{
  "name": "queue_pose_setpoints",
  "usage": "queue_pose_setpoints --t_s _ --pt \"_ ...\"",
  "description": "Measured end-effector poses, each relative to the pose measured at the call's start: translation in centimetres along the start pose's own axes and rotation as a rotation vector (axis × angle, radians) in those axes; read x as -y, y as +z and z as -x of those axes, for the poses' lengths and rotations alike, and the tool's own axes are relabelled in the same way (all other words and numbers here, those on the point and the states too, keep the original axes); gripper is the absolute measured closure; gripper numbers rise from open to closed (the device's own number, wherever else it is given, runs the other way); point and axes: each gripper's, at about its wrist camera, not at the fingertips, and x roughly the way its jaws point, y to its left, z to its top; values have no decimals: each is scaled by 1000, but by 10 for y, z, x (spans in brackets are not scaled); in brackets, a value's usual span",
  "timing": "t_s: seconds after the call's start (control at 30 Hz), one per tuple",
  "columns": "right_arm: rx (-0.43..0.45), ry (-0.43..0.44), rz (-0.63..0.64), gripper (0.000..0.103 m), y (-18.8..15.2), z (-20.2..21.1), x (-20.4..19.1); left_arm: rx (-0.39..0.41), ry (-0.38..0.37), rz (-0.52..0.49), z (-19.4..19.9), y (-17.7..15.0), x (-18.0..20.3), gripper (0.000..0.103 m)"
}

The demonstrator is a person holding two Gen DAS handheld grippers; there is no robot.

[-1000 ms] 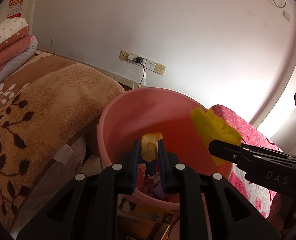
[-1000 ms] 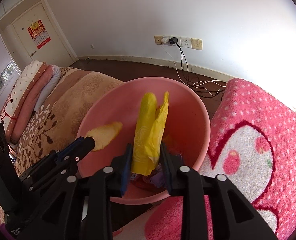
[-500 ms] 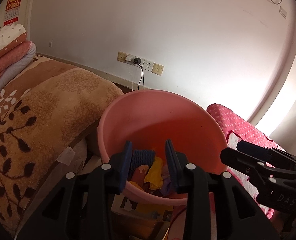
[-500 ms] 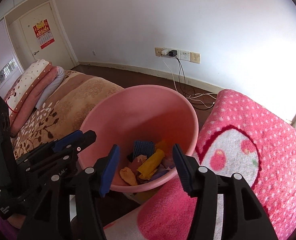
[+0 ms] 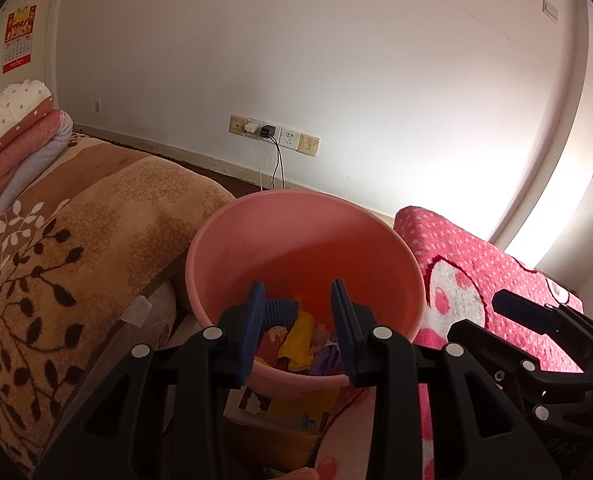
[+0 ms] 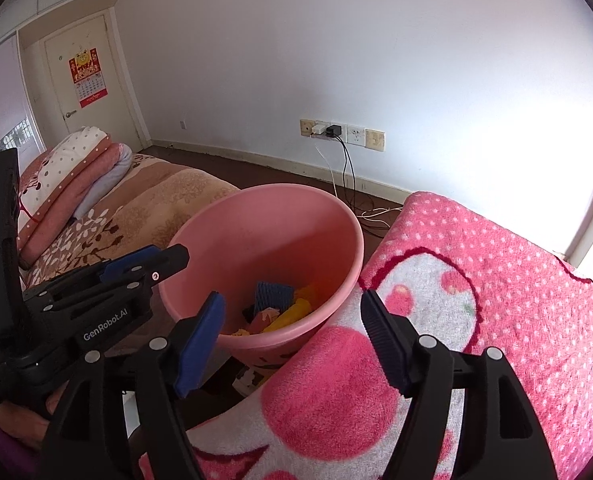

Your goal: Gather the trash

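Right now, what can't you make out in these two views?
- Bucket bottom: both views, trash pile and near rim cover it.
- Box under the bucket: left view, bucket and left gripper hide most.
- Calendar print: too small.
- Right gripper: open, holding nothing.

1. Strong daylight enters from the right of both frames and blows the white wall [image 5: 436,152] out to glare at right centre.
2. The left side is dimmer; the left wrist view has a warm pinkish cast, the right wrist view a cooler one.
3. Fisheye distortion bends the wall edges, and black vignetting fills the corners.
4. The pink bucket [image 5: 296,240] glows orange inside; the black claw bodies at the bottom are in shadow.
5. Focus is reasonably sharp.
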Motion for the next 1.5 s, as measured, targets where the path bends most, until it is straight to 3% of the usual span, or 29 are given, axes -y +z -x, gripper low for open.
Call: queue_pose_setpoints --t_s 0.4,1.5 --pt "70 -21 12 27 -10 25 2 21 -12 -36 12 -2 14 69" --pt "128 -20 -13 27 -11 44 9 33 -22 -75 21 -6 23 69"
